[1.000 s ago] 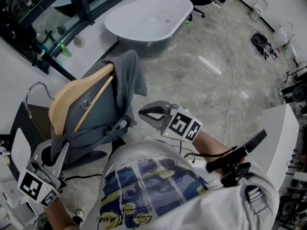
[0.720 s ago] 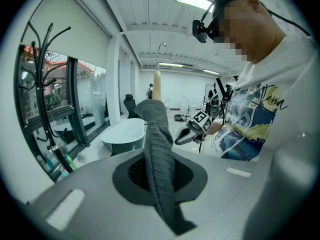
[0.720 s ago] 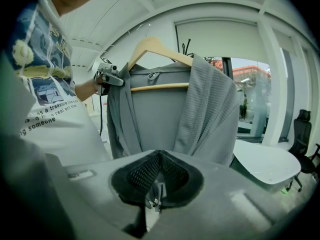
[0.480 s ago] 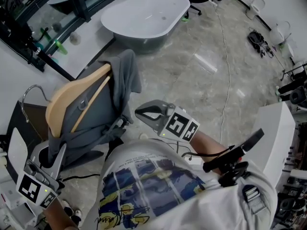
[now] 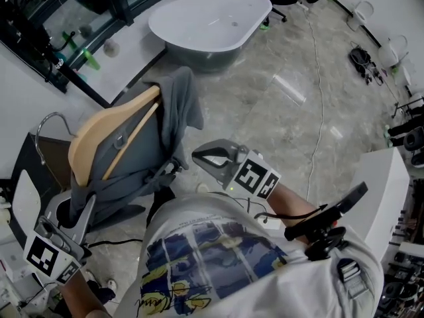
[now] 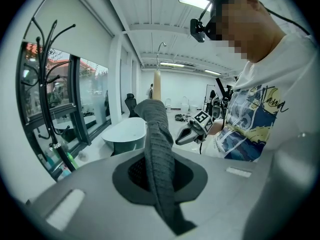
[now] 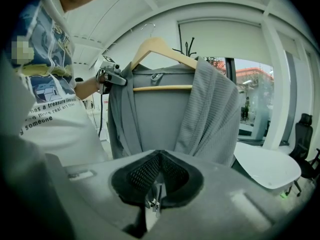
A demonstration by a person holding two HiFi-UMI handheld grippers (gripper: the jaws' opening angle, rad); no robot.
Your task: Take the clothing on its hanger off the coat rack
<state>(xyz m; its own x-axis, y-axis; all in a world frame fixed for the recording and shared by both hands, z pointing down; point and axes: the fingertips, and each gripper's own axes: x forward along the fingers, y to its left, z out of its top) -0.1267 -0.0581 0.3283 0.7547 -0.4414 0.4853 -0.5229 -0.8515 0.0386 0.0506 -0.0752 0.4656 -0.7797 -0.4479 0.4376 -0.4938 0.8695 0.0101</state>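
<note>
A grey garment (image 5: 142, 154) hangs on a wooden hanger (image 5: 109, 128) whose metal hook (image 5: 48, 121) is free in the air. My left gripper (image 5: 85, 207) is shut on a fold of the garment's edge (image 6: 160, 154), low at the left of the head view. In the right gripper view the hanger (image 7: 161, 48) and garment (image 7: 170, 114) hang straight ahead, with the left gripper (image 7: 112, 78) pinching the cloth near the shoulder. My right gripper (image 5: 200, 156) sits just right of the garment, apart from it, shut and empty (image 7: 156, 198).
A black coat rack (image 6: 42, 79) stands by the window at the left. A white bathtub (image 5: 209, 22) sits on the marble floor ahead. The person's printed shirt (image 5: 218, 257) fills the lower head view. A white counter (image 5: 387, 184) is at the right.
Hardly anything: the view shifted slightly, and the hanger with its garment stays in the left gripper's hold. The right gripper keeps its place beside it.
</note>
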